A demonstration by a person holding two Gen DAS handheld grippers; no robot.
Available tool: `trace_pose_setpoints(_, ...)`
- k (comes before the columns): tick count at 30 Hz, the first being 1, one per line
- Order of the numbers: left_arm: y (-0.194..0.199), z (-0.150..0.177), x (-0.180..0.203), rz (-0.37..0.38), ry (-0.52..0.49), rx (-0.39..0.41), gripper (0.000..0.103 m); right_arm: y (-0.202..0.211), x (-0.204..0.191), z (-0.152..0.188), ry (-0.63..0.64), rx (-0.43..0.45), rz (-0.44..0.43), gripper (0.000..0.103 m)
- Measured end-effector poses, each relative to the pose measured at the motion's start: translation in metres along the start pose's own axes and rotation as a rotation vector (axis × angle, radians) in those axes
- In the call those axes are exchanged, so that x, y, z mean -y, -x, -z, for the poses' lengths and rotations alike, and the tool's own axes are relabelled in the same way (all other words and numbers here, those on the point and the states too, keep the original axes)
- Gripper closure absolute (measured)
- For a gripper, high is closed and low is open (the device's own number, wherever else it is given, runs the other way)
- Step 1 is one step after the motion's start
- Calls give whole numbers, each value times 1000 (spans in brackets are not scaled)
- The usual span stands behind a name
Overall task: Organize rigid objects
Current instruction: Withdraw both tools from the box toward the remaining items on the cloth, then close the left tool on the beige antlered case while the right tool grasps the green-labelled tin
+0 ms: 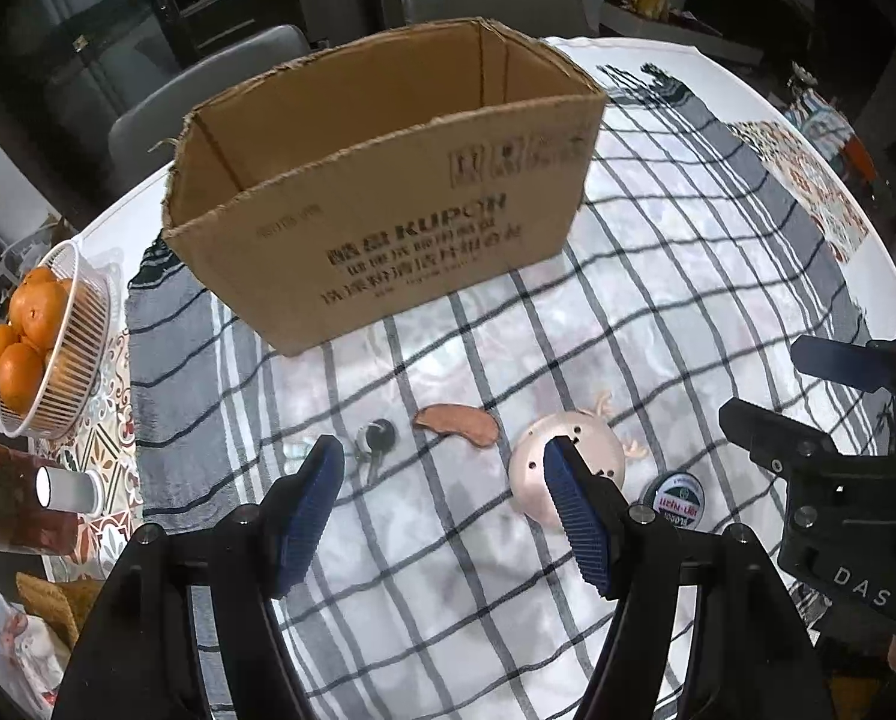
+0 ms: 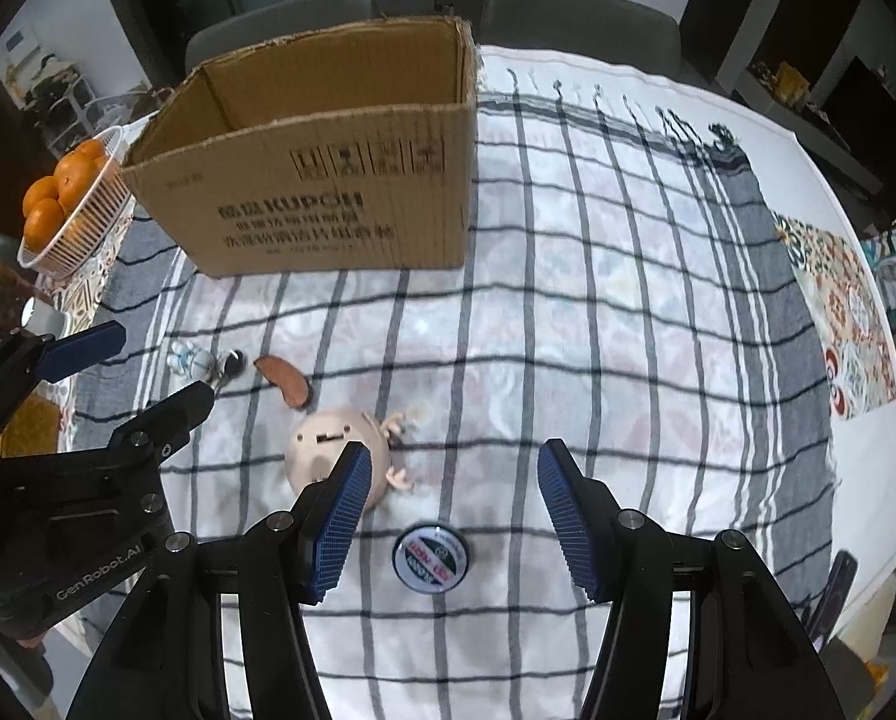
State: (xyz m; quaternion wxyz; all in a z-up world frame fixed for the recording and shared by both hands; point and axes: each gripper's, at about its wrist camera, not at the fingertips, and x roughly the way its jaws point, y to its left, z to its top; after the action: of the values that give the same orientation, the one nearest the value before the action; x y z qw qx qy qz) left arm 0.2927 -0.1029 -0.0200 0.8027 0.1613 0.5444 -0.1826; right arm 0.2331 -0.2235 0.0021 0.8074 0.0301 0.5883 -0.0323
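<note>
Lying on the checked cloth, a small round printed tin (image 2: 431, 554) sits at six o'clock from the open brown cardboard box (image 2: 327, 204). Right gripper (image 2: 451, 516), half-open and empty, hovers over it; left gripper (image 1: 441, 510), opening, holds nothing. Probably light, stiff and slick: grip across its rim

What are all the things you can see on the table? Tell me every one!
box: one, brown, open, at the cloth's far side
cloth: one, white with dark checks, over the table
oranges: several, orange, in a white basket, far left
keys: one bunch, dark, near the left tool
figurine: one, white, left of the keys
brown piece: one, curved, right of the keys
round toy: one, pinkish, with little arms, mid cloth
tin: one, round, labelled lid, between the right tool's fingers
left tool: blue pads, opening, empty
right tool: blue pads, open
</note>
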Motion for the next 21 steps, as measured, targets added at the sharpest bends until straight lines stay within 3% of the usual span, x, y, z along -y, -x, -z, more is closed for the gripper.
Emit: trace_pose_setpoints(21,-35,13,26,63,-170,-102,30,-40,-3,49,-83,-143,-38,44)
